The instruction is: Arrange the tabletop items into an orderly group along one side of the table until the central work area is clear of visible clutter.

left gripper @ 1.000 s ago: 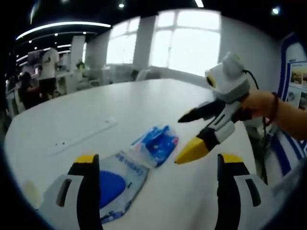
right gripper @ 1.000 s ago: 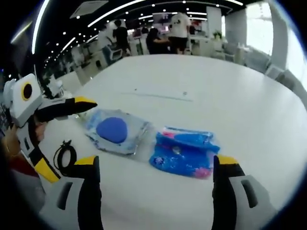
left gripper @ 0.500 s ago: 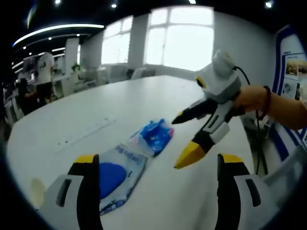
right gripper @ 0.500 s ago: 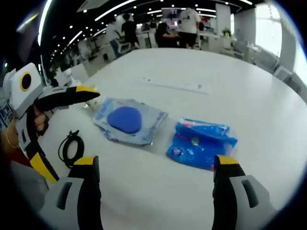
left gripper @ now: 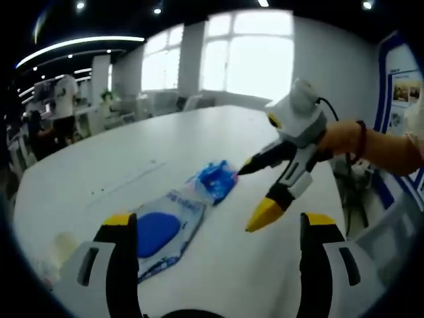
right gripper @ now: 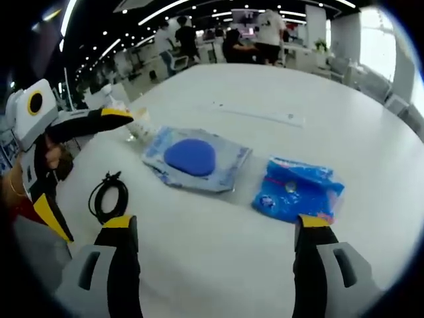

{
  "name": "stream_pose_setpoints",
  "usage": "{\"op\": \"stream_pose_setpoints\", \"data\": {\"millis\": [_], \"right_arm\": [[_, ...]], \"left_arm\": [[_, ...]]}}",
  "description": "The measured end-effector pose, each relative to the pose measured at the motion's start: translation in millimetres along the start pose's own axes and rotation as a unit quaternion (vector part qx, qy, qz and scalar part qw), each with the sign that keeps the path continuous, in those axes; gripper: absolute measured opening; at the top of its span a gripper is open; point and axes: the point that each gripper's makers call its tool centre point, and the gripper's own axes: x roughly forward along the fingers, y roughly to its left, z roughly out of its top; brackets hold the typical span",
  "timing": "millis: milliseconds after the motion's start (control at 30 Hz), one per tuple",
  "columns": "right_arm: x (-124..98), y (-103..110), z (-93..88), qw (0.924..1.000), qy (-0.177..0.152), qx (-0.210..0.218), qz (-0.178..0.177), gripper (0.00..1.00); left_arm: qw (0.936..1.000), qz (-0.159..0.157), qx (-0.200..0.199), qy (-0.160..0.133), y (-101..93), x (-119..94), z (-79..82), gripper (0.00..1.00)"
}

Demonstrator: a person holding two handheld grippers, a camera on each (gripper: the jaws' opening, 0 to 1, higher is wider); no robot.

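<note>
Two packets lie side by side on the white table (right gripper: 218,265). One is a clear packet with a round blue pad inside (right gripper: 193,159) (left gripper: 160,232). The other is a crinkled blue packet (right gripper: 298,192) (left gripper: 215,180). A coiled black cable (right gripper: 109,199) lies near the table's edge. In the right gripper view my right gripper (right gripper: 215,222) stands open, short of both packets, and my left gripper (right gripper: 98,175) hovers open at the left, over the cable. In the left gripper view my left gripper (left gripper: 220,220) is open, and my right gripper (left gripper: 245,199) hangs open just right of the blue packet.
A small clear bottle (right gripper: 136,126) stands behind the pad packet, near my left gripper's upper jaw. A long thin white strip (right gripper: 258,114) lies farther out on the table. People stand at desks (right gripper: 265,33) beyond the far edge. A pale object (left gripper: 63,245) sits at the left.
Both cameras have shifted; in the right gripper view the packets sit further right and the cable has come fully into view. The packets themselves have not moved. Both grippers stay open.
</note>
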Motion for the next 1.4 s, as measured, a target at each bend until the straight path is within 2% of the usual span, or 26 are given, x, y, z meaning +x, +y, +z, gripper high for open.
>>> {"op": "stream_pose_setpoints", "data": {"millis": [567,1033,1267,1400], "right_arm": [[5,39,-16.3,0.9993,0.02,-0.027,0.017,0.95],[10,74,-21.8,0.9984,0.023,-0.037,0.038,0.93],[12,94,-20.5,0.9976,0.02,-0.042,0.05,0.92],[15,106,-21.5,0.997,0.021,-0.045,0.06,0.91]], "left_arm": [[0.9999,0.002,0.007,0.012,0.7,-29,-21.2,0.99],[0.9993,0.028,-0.017,0.018,17.6,-60,-44.5,0.98],[0.9983,0.039,-0.043,0.002,24.5,-76,-51.1,0.97],[0.9976,0.051,-0.047,0.009,30.3,-84,-58.8,0.96]]}}
